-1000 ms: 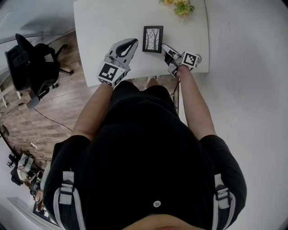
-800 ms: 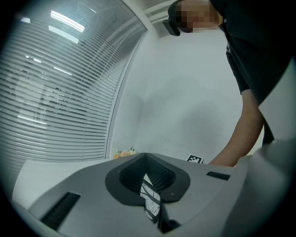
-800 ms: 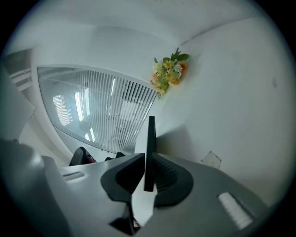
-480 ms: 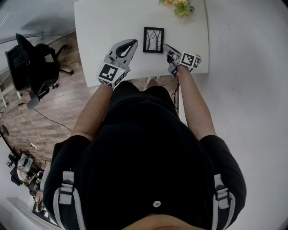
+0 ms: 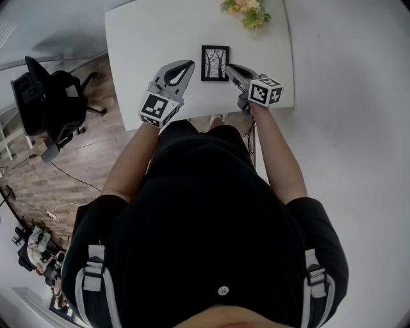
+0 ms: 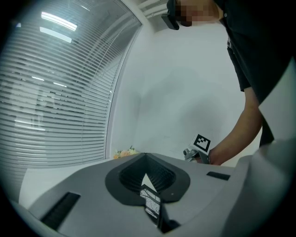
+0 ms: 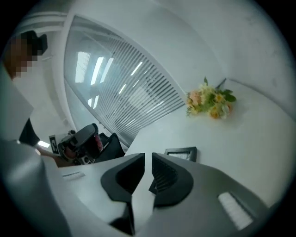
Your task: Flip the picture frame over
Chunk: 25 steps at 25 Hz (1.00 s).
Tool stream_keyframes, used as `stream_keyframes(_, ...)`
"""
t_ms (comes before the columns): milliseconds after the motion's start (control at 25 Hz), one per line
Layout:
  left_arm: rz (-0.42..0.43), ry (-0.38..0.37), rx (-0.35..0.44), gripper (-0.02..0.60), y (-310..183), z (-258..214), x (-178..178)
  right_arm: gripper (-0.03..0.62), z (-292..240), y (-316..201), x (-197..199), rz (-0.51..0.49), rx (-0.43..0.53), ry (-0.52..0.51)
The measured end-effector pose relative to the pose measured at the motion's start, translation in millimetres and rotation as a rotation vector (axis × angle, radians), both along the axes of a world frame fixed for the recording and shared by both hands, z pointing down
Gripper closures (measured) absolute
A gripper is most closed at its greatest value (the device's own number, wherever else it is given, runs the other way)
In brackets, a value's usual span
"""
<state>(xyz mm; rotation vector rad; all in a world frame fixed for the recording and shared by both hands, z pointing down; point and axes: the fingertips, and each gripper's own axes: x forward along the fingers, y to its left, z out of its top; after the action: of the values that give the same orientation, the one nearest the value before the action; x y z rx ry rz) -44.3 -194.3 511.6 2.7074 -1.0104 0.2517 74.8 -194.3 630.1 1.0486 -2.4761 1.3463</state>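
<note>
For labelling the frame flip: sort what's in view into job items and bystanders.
Job: picture frame, left gripper, right gripper, white table.
Lying about: flower bouquet, black office chair.

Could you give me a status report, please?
Left hand-held gripper shut, right hand-held gripper barely apart, both empty. Picture frame flat, face up. Flowers well clear.

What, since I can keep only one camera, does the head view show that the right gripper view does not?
Only the head view: the picture frame whole, tree print facing up, and the right gripper's marker cube. Only the right gripper view: the window blinds and the slim empty gap between that gripper's jaws. Both: the frame, the flowers and the white table.
</note>
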Motion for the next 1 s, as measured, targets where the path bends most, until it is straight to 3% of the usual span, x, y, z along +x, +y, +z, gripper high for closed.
stream_keyframes(240,0.024,0.018,0.026,0.577,-1,-21,9,0.540,-74,-3,-18,-0.111,0.266,0.146)
stream_keyframes(480,0.057,0.032,0.049,0.577,3,-43,20,0.540,-137,5,-23,-0.145,0.477,0.251)
stream_keyframes(1000,0.089,0.075,0.136,0.577,19,-99,35,0.543,-225,22,-27,-0.089,0.723,0.303)
